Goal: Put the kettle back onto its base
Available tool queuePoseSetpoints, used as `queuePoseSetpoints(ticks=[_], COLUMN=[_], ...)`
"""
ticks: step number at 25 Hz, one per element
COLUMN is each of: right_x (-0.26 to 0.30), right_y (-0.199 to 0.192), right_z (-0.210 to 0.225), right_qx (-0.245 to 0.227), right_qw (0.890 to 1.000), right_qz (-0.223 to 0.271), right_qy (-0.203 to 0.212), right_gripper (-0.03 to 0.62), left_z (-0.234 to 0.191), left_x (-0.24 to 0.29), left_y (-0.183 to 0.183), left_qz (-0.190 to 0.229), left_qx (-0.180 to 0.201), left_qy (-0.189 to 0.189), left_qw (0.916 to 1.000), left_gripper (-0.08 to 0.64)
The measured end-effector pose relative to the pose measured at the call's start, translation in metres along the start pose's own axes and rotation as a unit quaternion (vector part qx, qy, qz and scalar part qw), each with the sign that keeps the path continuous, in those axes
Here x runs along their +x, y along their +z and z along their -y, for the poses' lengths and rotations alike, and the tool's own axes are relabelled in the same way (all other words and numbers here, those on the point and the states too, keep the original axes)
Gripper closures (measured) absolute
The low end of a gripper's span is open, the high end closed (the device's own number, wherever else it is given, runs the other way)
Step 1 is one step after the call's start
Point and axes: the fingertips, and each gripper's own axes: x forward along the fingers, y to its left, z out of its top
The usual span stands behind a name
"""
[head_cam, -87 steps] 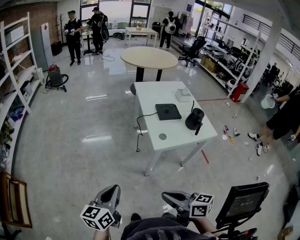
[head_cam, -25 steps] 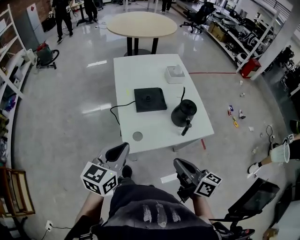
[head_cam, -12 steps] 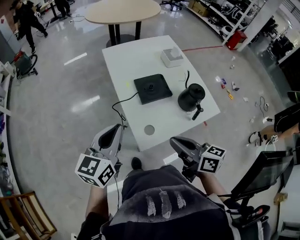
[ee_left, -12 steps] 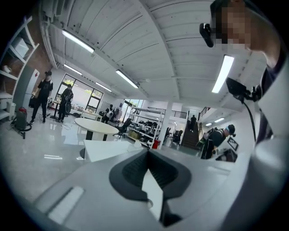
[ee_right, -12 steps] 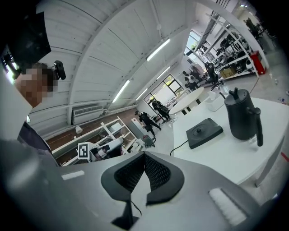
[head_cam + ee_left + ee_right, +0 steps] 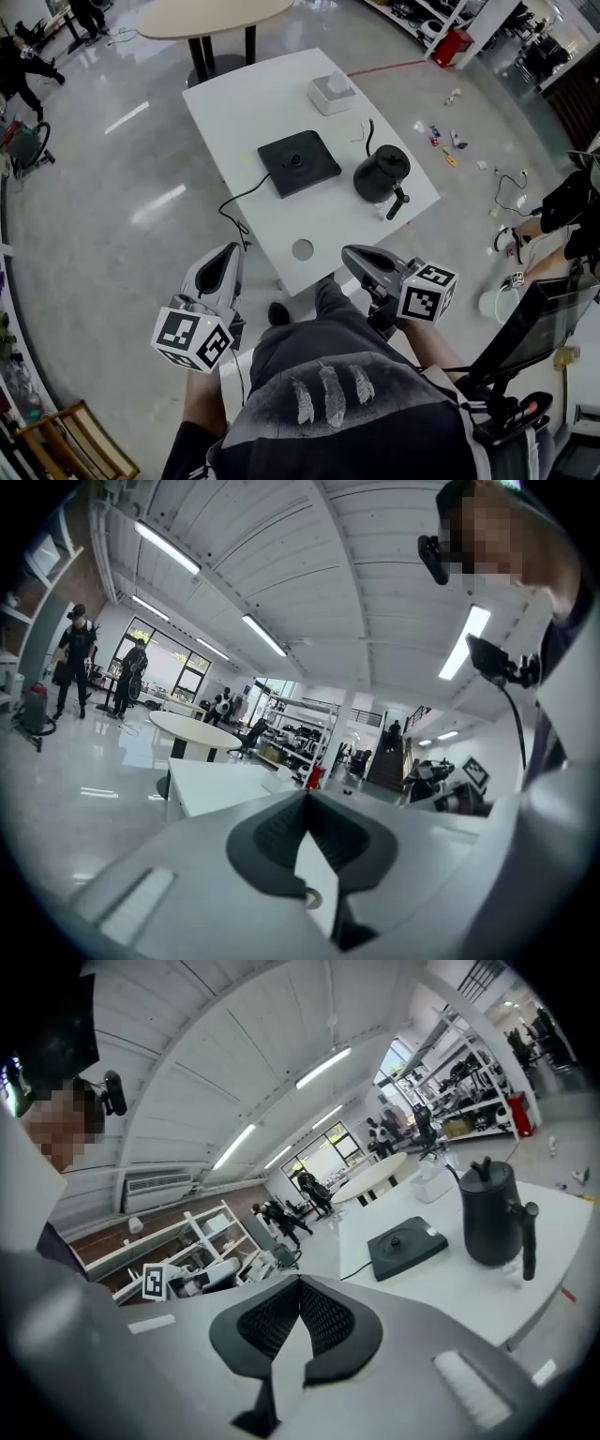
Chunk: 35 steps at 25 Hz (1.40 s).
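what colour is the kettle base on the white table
Black. The square base shows best in the head view.

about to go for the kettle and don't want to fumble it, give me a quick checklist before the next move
1. Kettle upright on the table: ok, it stands beside the base, apart from it.
2. Base top free: ok, nothing on it.
3. Cord out of the kettle's path: ok, it leaves the base on the side away from the kettle.
4. Right gripper open for the handle: not ok, fingers shut, nothing between them.
5. Left gripper free: ok, shut and empty.
6. Kettle lid seated, water level: cannot tell.
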Motion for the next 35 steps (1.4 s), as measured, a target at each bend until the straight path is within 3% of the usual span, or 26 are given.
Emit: queuePoseSetpoints(ticks=[4,11,14,18,20,22,25,30,35], right_x=[-0.001,0.011,0.0,-0.02,-0.027,-0.034,-0.043,-0.059,-0.05], right_y=[-0.006,0.006,0.018,0.025,0.021,0.013,0.003,0.003,0.002], right_z=[0.035,0.061,0.092,0.153,0.172,0.186,0.209,0.245,0.274], right_qx=[0.002,0.003,-0.008,0.032,0.052,0.052,0.031,-0.04,-0.092], right_qw=[0.998,0.998,0.994,0.985,0.981,0.975,0.964,0.946,0.933], right_qz=[-0.015,-0.028,-0.01,0.016,0.01,-0.003,-0.024,-0.064,-0.109], right_qy=[-0.062,-0.063,-0.106,-0.167,-0.188,-0.215,-0.264,-0.316,-0.329], right_gripper=[0.591,0.589,0.589,0.504,0.483,0.388,0.28,0.268,0.268], left_z=[-0.006,-0.004,0.012,0.033,0.036,0.039,0.039,0.043,0.04], left_x=[0.013,0.051,0.082,0.118,0.133,0.146,0.16,0.18,0.185], left_y=[0.002,-0.006,-0.013,-0.019,-0.022,-0.026,-0.03,-0.039,-0.043], left_qz=[-0.007,-0.041,-0.065,-0.089,-0.099,-0.109,-0.122,-0.141,-0.147], left_qx=[0.002,0.005,0.005,0.029,0.024,0.009,0.002,-0.01,-0.016], left_qy=[-0.003,-0.009,-0.033,-0.064,-0.071,-0.079,-0.085,-0.097,-0.088], left_qw=[1.0,0.9991,0.9973,0.9935,0.9923,0.9909,0.9889,0.9852,0.985], left_gripper=[0.558,0.558,0.558,0.558,0.558,0.558,0.558,0.558,0.558])
